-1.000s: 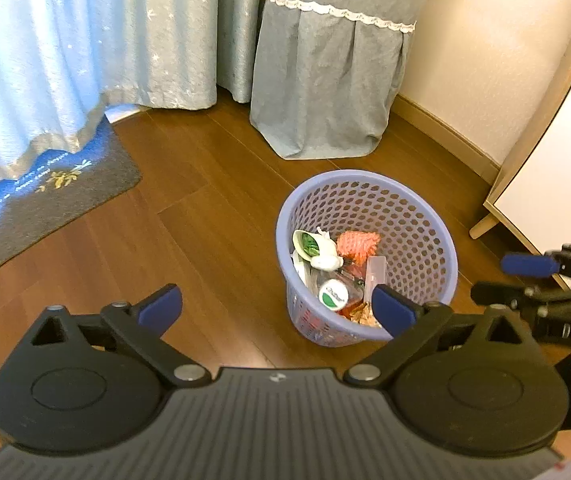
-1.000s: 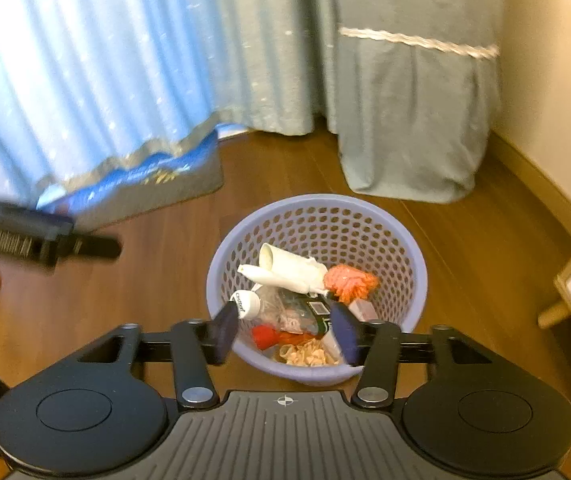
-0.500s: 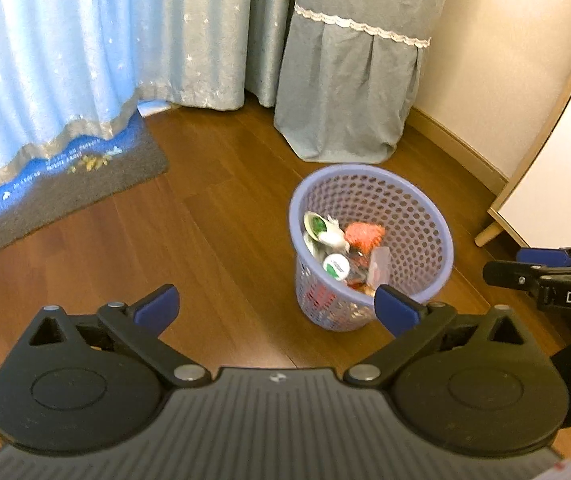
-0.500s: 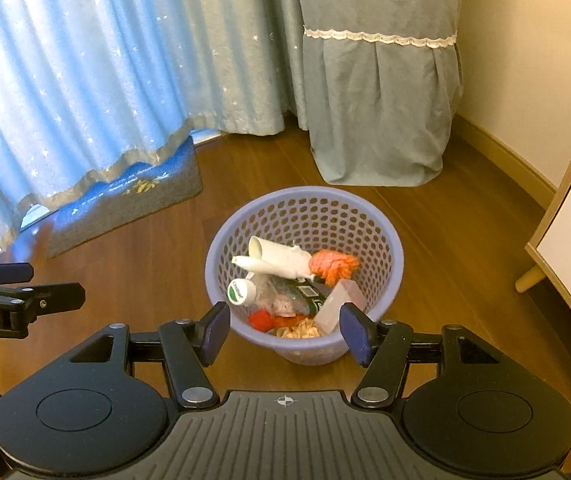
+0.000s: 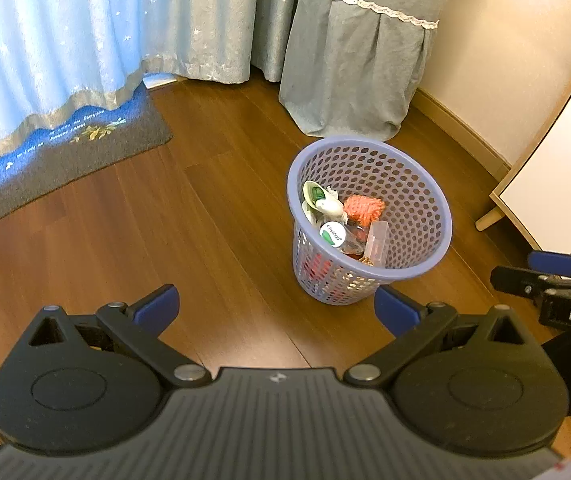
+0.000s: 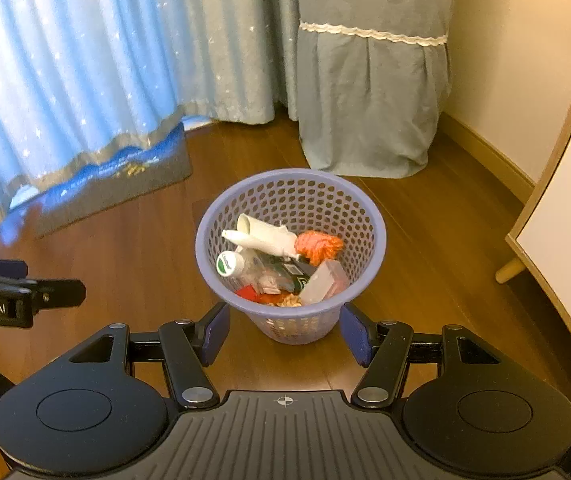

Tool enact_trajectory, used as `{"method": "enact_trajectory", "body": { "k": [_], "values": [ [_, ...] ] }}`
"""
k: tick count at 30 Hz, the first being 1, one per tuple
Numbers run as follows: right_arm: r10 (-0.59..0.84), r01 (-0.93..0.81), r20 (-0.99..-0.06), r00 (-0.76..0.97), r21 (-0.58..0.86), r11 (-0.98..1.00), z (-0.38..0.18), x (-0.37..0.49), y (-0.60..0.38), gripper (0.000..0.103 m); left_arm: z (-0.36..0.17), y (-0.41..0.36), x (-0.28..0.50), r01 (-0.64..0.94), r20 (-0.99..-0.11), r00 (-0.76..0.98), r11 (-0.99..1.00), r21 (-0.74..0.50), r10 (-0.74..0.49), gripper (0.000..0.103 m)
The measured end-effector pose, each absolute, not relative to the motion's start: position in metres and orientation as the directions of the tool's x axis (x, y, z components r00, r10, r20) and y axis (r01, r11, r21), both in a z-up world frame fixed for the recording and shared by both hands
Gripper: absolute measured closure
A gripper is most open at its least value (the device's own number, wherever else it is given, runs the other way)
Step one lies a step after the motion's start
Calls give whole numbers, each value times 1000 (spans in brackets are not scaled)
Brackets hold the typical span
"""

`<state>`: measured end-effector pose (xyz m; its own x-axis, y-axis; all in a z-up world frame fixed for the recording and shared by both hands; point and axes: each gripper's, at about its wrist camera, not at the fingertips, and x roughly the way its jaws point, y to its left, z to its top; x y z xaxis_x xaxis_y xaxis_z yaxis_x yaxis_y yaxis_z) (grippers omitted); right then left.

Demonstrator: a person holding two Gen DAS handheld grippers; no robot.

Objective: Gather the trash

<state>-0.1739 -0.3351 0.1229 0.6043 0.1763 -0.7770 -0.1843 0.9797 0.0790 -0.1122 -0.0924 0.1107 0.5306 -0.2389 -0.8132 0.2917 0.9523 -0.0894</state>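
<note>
Purple basket (image 6: 369, 216) of trash (image 6: 281, 260) is standing mid-frame on the wooden floor (image 6: 125, 248); I am holding my left gripper (image 5: 275, 312) and right gripper (image 6: 285, 334) released, gripping nothing.

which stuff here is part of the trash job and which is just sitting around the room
Part of the job:
- purple basket
- trash inside it: white tube, orange netting, green-capped bottle, clear plastic box
- left gripper and right gripper, both open and empty

Just lying about:
- doormat
- curtains
- cloth-covered stand
- white board
</note>
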Motion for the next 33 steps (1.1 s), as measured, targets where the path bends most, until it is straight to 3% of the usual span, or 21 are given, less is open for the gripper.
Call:
{"method": "enact_trajectory", "body": {
  "k": [33],
  "values": [
    [163, -194, -840, 518, 70, 979, 94, -151, -316, 45, 80, -97, -97, 265, -868, 469, 964, -37, -162, 1]
  ]
}}
